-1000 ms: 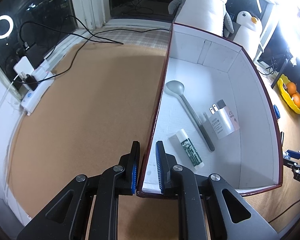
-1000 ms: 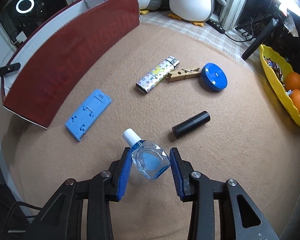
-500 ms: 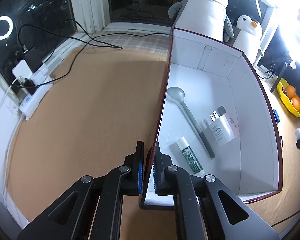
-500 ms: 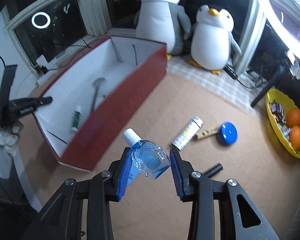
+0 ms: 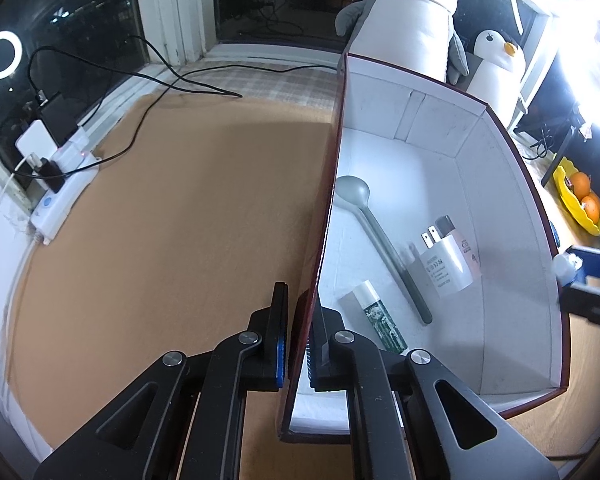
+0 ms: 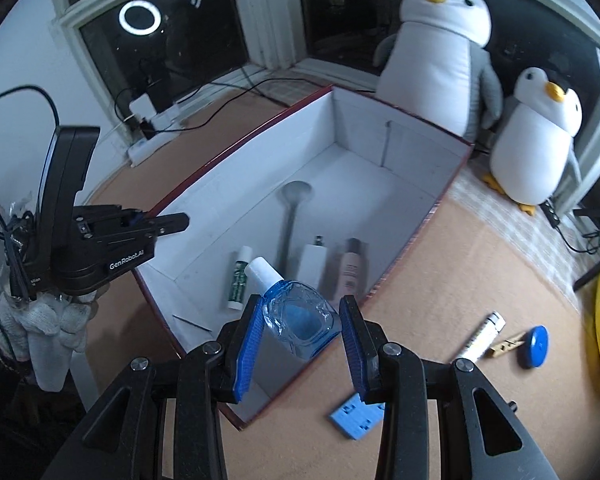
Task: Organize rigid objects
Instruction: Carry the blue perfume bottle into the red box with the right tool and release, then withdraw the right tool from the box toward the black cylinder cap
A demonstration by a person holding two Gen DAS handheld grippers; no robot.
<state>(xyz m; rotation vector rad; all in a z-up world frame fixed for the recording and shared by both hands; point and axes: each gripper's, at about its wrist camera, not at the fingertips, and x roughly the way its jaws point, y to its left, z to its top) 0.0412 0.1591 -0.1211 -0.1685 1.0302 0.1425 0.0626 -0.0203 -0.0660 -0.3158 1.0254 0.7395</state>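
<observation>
A dark red box with a white inside (image 5: 500, 208) (image 6: 236, 184) stands on the brown table. My left gripper (image 5: 298, 344) is shut on the box's left wall near its front corner; it also shows in the right wrist view (image 6: 168, 222). In the box lie a grey spoon (image 5: 380, 236), a white charger (image 5: 444, 268), a pink tube (image 6: 352, 268) and a green-and-white tube (image 5: 380, 320). My right gripper (image 6: 300, 340) is shut on a clear blue bottle with a white cap (image 6: 296, 312) and holds it in the air above the box's near corner.
On the table right of the box lie a blue flat plastic piece (image 6: 356, 416), a patterned lighter (image 6: 480, 336), a wooden clothespin (image 6: 508, 346) and a blue round disc (image 6: 536, 346). Two plush penguins (image 6: 440, 52) stand behind. A power strip with cables (image 5: 60, 196) lies far left. A yellow fruit bowl (image 5: 576, 196) stands at the right.
My right gripper lifted the blue bottle off the table and carried it left, over the box. My left gripper closed onto the box's left wall.
</observation>
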